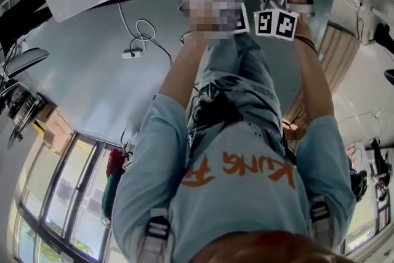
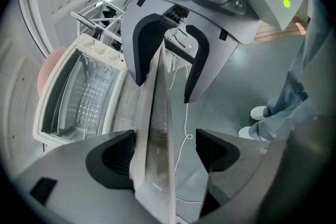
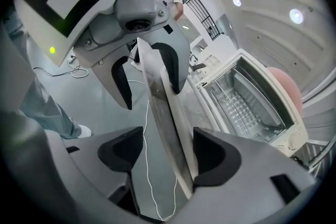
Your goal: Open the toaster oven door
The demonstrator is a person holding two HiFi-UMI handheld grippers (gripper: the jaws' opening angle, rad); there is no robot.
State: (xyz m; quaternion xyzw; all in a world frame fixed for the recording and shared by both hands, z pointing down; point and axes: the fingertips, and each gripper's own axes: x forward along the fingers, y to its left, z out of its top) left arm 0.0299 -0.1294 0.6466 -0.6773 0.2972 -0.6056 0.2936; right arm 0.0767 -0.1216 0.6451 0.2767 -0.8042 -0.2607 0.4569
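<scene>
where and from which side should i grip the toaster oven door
Probably the long edge of the toaster oven door farthest from the table, approached from the front: the knobs sit at one end and the glazed panel spans the rest. No handle can be made out.

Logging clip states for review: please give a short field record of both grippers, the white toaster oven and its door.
left gripper: jaws apart, astride the grey tabletop edge
right gripper: jaws apart, astride the same edge
white toaster oven: on the tabletop, apart from both grippers
door: open or shut cannot be told
task: door not yet gripped
</scene>
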